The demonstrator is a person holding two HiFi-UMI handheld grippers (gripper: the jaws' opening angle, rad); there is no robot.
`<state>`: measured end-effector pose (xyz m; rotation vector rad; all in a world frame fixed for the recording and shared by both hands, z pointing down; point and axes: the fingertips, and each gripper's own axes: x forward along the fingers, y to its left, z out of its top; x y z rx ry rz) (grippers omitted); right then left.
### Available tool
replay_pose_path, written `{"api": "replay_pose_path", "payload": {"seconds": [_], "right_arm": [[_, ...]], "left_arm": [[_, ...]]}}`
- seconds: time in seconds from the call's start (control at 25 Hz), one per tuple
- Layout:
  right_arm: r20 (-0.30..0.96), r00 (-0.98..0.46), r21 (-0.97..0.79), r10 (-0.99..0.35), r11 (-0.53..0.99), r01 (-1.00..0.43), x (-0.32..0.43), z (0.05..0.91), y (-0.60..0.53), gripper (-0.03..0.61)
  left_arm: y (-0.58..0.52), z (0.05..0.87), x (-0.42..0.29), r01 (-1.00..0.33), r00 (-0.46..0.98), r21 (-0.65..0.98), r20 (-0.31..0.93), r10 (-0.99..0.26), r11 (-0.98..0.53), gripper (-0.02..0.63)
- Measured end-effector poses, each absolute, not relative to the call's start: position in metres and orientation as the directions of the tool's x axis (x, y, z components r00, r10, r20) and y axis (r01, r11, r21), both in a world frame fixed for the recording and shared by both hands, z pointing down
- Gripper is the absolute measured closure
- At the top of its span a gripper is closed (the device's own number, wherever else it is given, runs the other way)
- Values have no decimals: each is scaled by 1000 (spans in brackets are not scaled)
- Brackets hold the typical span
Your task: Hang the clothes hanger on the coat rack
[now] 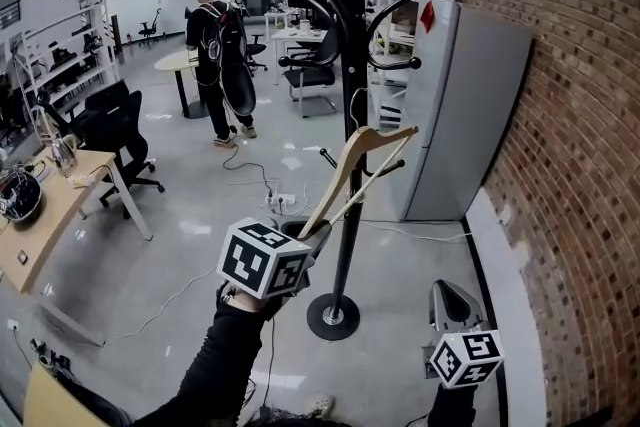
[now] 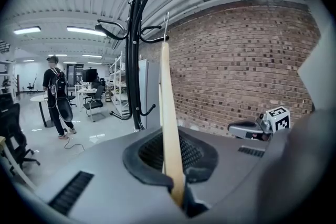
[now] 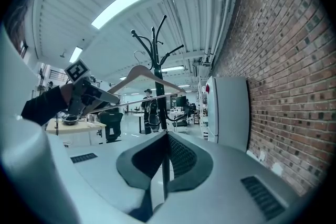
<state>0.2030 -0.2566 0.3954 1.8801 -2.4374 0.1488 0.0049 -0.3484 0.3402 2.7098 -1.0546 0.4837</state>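
My left gripper [image 1: 318, 233] is shut on one end of a wooden clothes hanger [image 1: 358, 165] and holds it up, slanting toward the black coat rack [image 1: 345, 105]. The hanger's metal hook [image 1: 357, 110] is close beside the rack's pole, below the upper arms; I cannot tell if it touches. In the left gripper view the hanger [image 2: 168, 113] rises from the shut left gripper [image 2: 178, 195] with the rack [image 2: 136, 60] behind it. My right gripper [image 1: 447, 293] hangs low at the right, shut and empty. The right gripper view has this gripper [image 3: 161, 186], the hanger [image 3: 152, 73] and the rack [image 3: 156, 86].
A tall grey cabinet [image 1: 460, 105] stands against the brick wall [image 1: 580, 165] just right of the rack. The rack's round base [image 1: 333, 316] sits on the floor among cables. A person [image 1: 215, 55] stands farther back. A wooden desk [image 1: 45, 215] and office chairs [image 1: 115, 130] are at the left.
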Motion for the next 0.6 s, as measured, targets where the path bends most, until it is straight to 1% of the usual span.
{"api": "replay_pose_path", "payload": {"seconds": [0.36,0.6], "right_arm": [[110,-226,-43,-968,223,-974,209,396,-301,569],[114,-223,-51,-968,218,-975,211,400,-320,568]], "left_arm": [[-412,316,20,-650,724,55,345,-597,-758,611],[-446,319,26,-652,716,50,367,-593,-757,611]]}}
